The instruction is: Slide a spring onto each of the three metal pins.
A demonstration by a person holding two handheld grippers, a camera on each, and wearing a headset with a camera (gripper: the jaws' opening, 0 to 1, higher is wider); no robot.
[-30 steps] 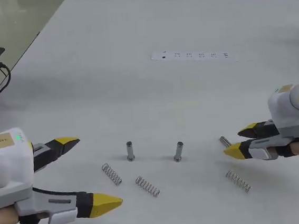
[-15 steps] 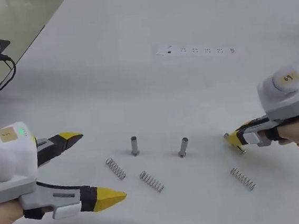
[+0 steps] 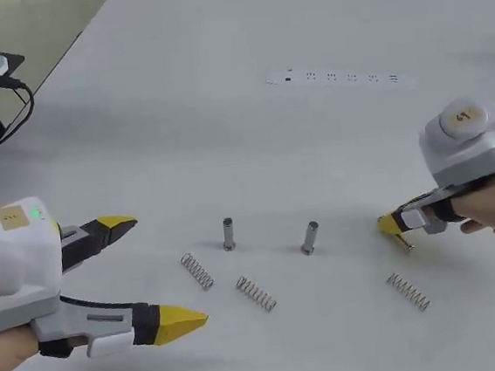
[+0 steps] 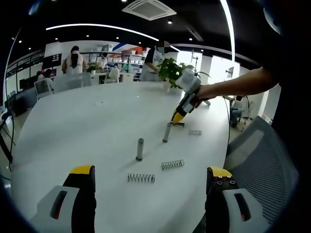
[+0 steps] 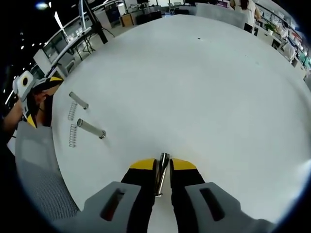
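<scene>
pin 1 [image 3: 228, 234]: short steel cylinder, upright on counter, ahead of open left tool [image 3: 168, 268] | pin 2 [image 3: 309, 237]: upright, slightly tilted, between both tools | pin 3 [image 5: 162, 174]: clamped in right tool [image 3: 386, 223] jaws, tip out front | spring 1 [image 3: 197, 270], spring 2 [image 3: 256, 293]: flat, just past left tool's tips | spring 3 [image 3: 408, 291]: flat, near right tool

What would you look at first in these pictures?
The yellow-tipped right gripper, at the right of the white table, pinches a small metal pin between its jaws. In the middle, two more pins stand upright, with three springs lying flat near them. At the lower left, the left gripper gapes wide open, holding nothing.
</scene>
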